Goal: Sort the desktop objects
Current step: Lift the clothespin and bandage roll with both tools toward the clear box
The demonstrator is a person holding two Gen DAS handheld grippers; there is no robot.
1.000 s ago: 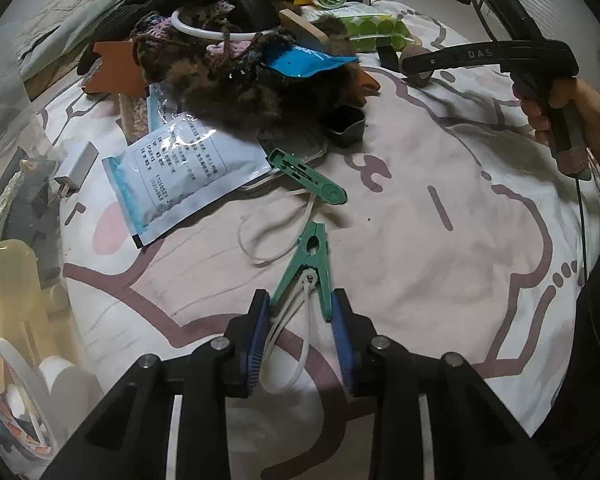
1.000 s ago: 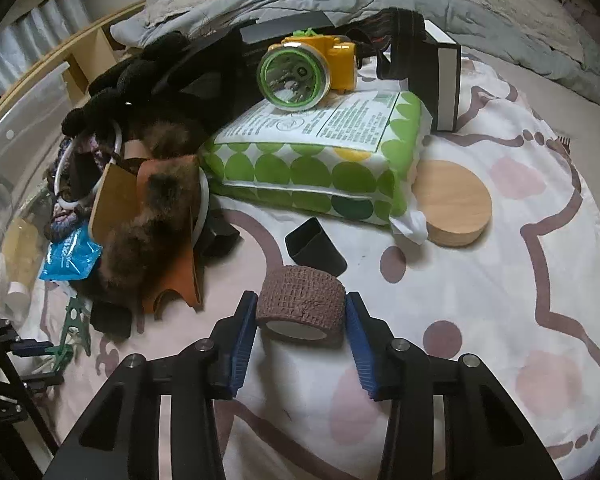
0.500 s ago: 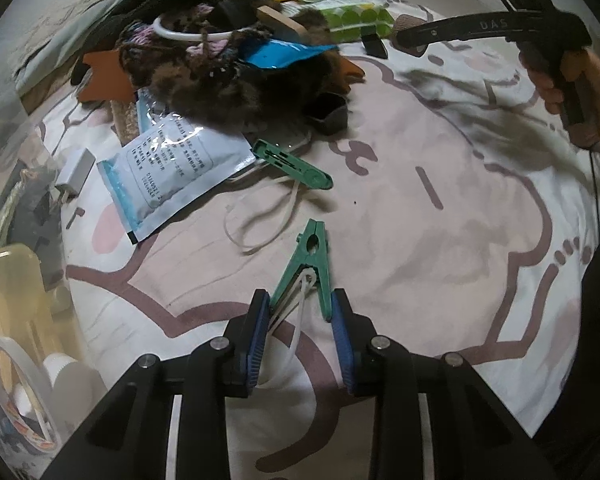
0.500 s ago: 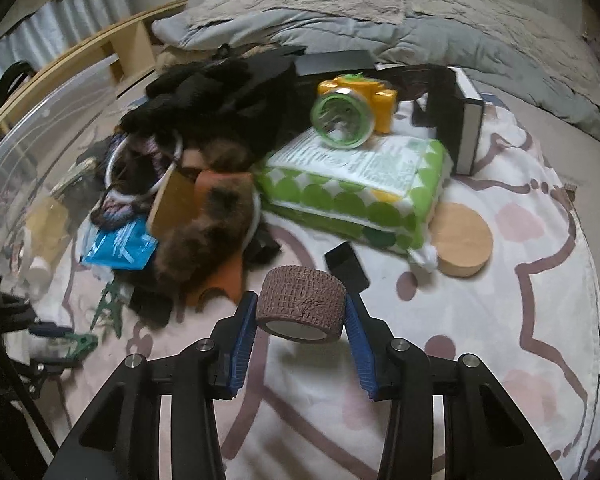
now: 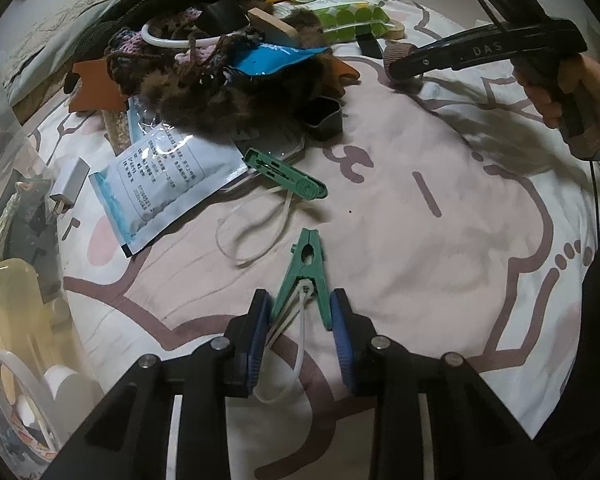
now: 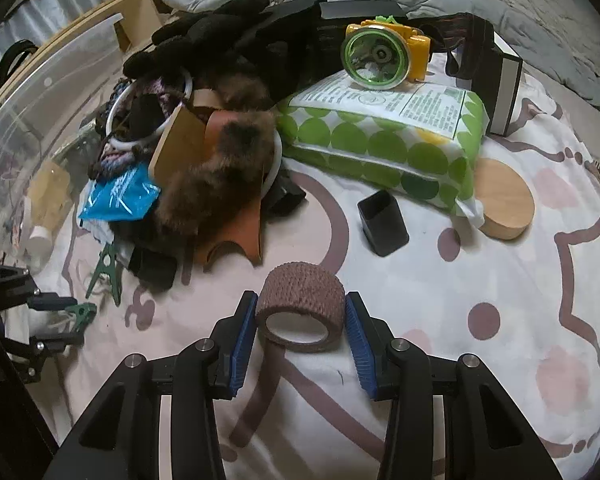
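Steeply angled down, the left gripper (image 5: 300, 316) clamps a green clothespin (image 5: 306, 270); right gripper (image 6: 300, 316) clamps the brown bandage roll (image 6: 302, 306). Only the left view shows the person's hand (image 5: 568, 88).

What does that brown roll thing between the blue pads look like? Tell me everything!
The brown roll is a short, wide ring of bandage-like tape with a bumpy, woven-looking outside and a pale, smooth core. It lies tilted, its open hole facing the camera and slightly down. The right gripper has a ridged blue pad on each side of it, pressing on its sides. Below it lies the pink-and-white patterned bed cover.
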